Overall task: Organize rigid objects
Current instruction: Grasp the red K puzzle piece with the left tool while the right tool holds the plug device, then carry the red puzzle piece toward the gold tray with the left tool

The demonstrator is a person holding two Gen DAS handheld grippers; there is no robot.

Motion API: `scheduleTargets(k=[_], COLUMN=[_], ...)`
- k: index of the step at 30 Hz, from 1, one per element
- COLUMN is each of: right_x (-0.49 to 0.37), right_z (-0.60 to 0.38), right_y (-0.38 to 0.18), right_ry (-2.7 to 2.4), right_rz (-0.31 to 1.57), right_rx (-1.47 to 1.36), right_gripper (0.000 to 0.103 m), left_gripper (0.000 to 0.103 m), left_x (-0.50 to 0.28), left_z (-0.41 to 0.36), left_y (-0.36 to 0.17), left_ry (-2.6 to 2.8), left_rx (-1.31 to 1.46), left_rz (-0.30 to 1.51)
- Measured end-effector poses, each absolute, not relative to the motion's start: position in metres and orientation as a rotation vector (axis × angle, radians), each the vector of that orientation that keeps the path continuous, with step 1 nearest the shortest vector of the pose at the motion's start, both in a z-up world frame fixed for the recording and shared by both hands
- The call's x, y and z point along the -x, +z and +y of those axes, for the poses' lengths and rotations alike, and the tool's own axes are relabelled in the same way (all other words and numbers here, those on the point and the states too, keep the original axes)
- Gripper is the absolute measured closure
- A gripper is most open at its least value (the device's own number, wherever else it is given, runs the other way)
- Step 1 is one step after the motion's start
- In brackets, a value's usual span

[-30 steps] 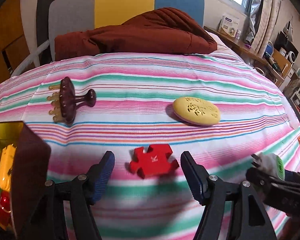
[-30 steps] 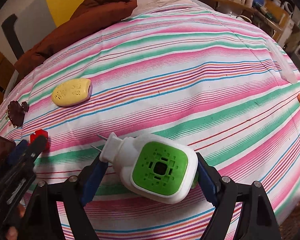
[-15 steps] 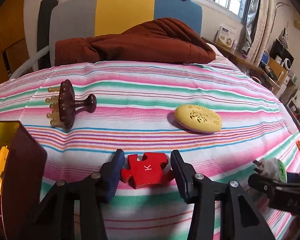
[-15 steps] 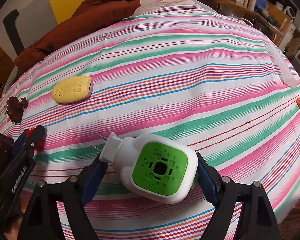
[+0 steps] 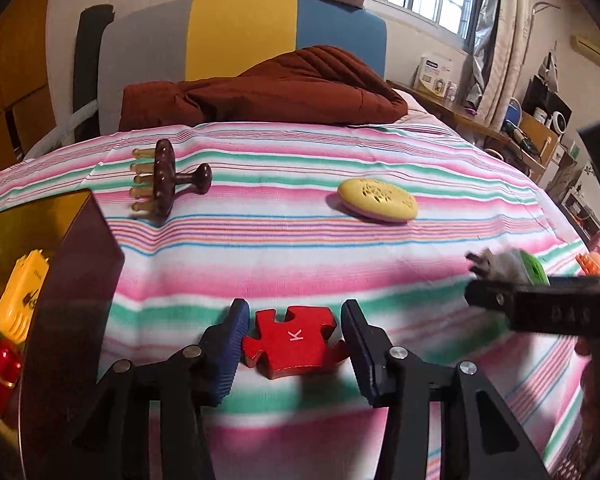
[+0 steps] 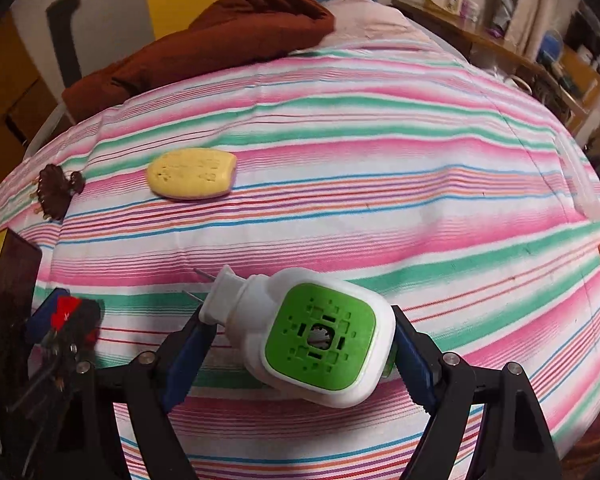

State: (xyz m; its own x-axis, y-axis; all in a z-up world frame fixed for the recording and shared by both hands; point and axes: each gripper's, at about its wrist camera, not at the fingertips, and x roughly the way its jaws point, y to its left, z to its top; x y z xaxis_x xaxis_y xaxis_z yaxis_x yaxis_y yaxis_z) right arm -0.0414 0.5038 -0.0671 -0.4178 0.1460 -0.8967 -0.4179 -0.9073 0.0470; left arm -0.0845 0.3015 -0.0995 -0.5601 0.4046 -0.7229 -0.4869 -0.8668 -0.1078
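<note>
Left gripper (image 5: 294,344) clamps red puzzle piece (image 5: 292,340) by its lobed edges, box (image 5: 72,280) at its 9 o'clock. Right gripper (image 6: 300,344), jaws wide, clamps plug-in (image 6: 320,332). Risk: lobes give pads little purchase; piece may pivot out en route.

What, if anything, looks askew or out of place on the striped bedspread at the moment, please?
Only the brown wooden massage comb looks askew: it lies tipped on its edge, prongs pointing sideways, near the far left of the bedspread. The yellow oval case lies flat beyond the middle. Nothing appears spilled or damaged.
</note>
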Motion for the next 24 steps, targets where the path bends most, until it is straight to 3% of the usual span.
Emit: scheduleTargets(k=[24], right_x=[0.043], right_z=[0.494], right_y=[-0.071], right_ry=[2.374], right_rz=[0.273], right_rx=[1.484], right_gripper=[0.019], left_gripper=[0.055], left_x=[-0.011], left_z=[0.228], left_y=[-0.073], left_ry=[2.256], left_rx=[0.934], left_rz=[0.009])
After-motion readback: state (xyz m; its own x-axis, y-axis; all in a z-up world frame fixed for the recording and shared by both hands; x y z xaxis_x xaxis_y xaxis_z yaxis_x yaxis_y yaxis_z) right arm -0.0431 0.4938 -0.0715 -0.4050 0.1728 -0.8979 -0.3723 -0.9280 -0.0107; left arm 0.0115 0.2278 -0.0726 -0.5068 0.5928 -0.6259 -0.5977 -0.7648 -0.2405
